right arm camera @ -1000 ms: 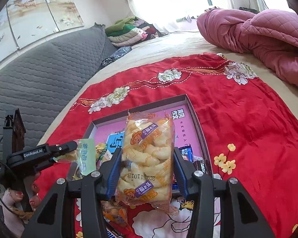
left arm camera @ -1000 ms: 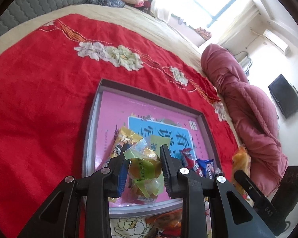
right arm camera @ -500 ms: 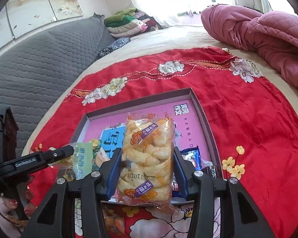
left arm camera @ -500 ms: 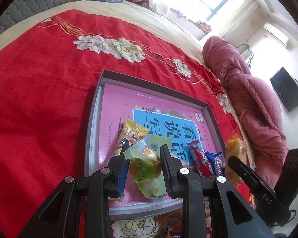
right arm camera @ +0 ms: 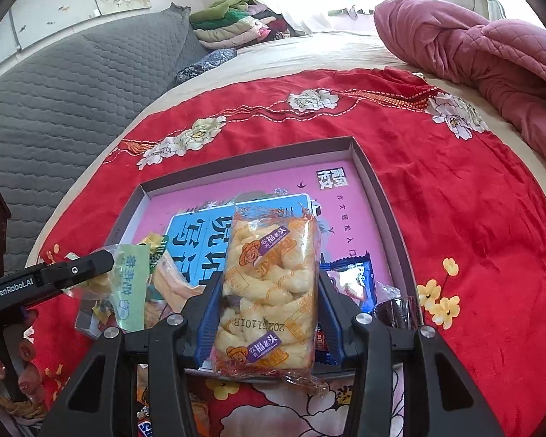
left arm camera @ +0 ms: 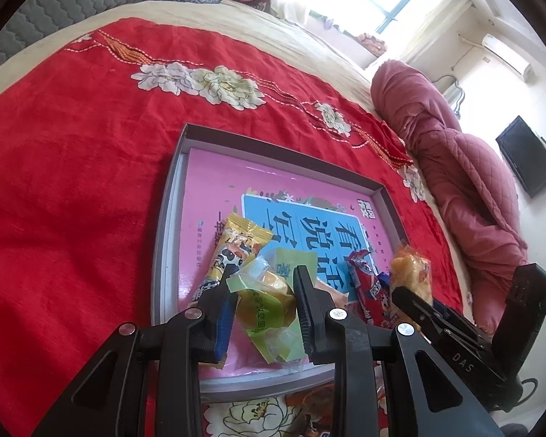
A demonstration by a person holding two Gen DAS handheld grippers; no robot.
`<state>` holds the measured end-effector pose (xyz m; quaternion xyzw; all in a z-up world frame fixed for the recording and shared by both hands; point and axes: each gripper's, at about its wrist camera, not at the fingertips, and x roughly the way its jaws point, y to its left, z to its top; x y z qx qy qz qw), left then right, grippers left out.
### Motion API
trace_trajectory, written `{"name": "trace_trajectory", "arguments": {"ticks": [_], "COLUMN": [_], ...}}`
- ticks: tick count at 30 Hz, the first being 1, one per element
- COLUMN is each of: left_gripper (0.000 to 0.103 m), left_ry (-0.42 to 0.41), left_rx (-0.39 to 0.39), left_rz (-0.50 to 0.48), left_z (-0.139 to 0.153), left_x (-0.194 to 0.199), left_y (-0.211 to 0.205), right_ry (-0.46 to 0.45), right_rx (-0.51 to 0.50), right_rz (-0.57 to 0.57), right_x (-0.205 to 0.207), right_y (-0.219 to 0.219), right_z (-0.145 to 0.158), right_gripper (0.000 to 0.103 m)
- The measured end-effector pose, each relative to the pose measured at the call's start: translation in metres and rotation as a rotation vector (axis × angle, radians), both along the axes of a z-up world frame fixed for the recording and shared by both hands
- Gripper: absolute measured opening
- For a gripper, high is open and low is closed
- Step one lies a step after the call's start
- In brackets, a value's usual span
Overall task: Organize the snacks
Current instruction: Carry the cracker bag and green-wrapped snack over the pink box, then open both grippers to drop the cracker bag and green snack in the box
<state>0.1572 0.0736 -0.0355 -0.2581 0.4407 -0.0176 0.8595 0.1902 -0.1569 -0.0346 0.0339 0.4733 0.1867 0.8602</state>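
Note:
My left gripper (left arm camera: 264, 284) is shut on a green-wrapped yellow pastry (left arm camera: 267, 304), held just above the near end of a shallow grey box (left arm camera: 163, 225) with a pink and blue printed bottom. A yellow snack packet (left arm camera: 236, 244) and red and blue wrappers (left arm camera: 364, 276) lie inside it. In the right wrist view my right gripper (right arm camera: 269, 287) is shut on a clear bag of twisted fried dough (right arm camera: 269, 291), upright over the box's (right arm camera: 382, 196) near edge. The left gripper (right arm camera: 91, 267) with its green packet (right arm camera: 131, 284) shows at the left there; the right gripper (left arm camera: 415, 302) shows at the right in the left view.
The box rests on a red flowered blanket (right arm camera: 473, 200) over a bed. More wrapped snacks (left arm camera: 309, 400) lie on the blanket in front of the box. A pink quilt (right arm camera: 491, 58) is bunched at the far right, and a grey padded headboard (right arm camera: 72, 83) runs along the left.
My right gripper has sunk and come forward with the dough bag, now over the box's near edge. The left gripper has barely shifted, still holding the green packet.

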Motion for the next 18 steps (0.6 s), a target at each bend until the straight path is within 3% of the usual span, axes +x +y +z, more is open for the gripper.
{"name": "trace_trajectory", "arguments": {"ticks": [18], "left_gripper": [0.031], "left_ry": [0.002], "left_rx": [-0.014], "left_rz": [-0.006], "left_z": [0.0013], "left_x": [-0.0006], "left_y": [0.0007], "right_ry": [0.020], "right_rx": [-0.001], "right_rz": [-0.028], "right_x": [0.0024], "right_y": [-0.0038], "right_z": [-0.0011], "right_gripper": [0.049]}}
